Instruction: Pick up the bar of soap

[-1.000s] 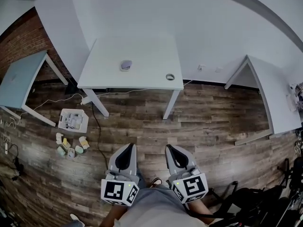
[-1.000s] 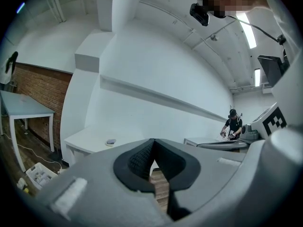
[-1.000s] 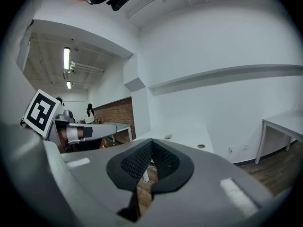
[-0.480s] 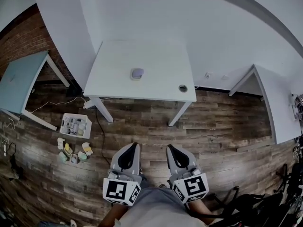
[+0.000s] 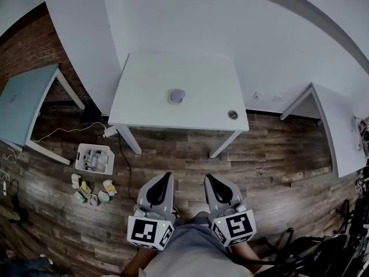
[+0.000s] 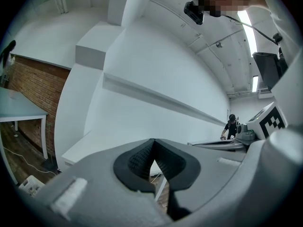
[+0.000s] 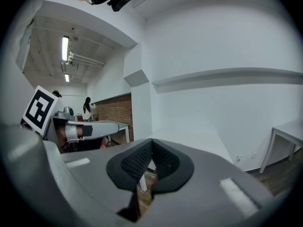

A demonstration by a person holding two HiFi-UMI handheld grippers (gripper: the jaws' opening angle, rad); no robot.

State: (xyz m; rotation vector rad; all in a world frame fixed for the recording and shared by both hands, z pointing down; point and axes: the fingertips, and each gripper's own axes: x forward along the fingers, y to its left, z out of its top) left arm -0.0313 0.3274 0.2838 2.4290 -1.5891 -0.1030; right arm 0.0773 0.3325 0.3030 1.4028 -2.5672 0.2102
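Note:
The soap (image 5: pixel 177 96) is a pale lilac bar lying near the middle of the white table (image 5: pixel 144 91) by the wall, seen in the head view. Both grippers are low in that view, over the wooden floor and well short of the table's front edge. My left gripper (image 5: pixel 165 178) is shut with nothing in it. My right gripper (image 5: pixel 210 180) is shut and empty too. In the left gripper view the left gripper's (image 6: pixel 152 144) ribbed pads meet, with the table edge beyond. In the right gripper view the right gripper's (image 7: pixel 151 143) pads meet the same way. The soap shows in neither gripper view.
A small ring-shaped object (image 5: pixel 232 114) lies near the table's front right corner. On the floor at the left stand a white bin (image 5: pixel 94 158) and several small packets (image 5: pixel 91 191). A blue-grey table (image 5: pixel 23 103) stands at the left, another white table (image 5: pixel 337 131) at the right.
The table and the soap have come closer and slid to the right in the head view as I move towards them. Both grippers stay shut and side by side.

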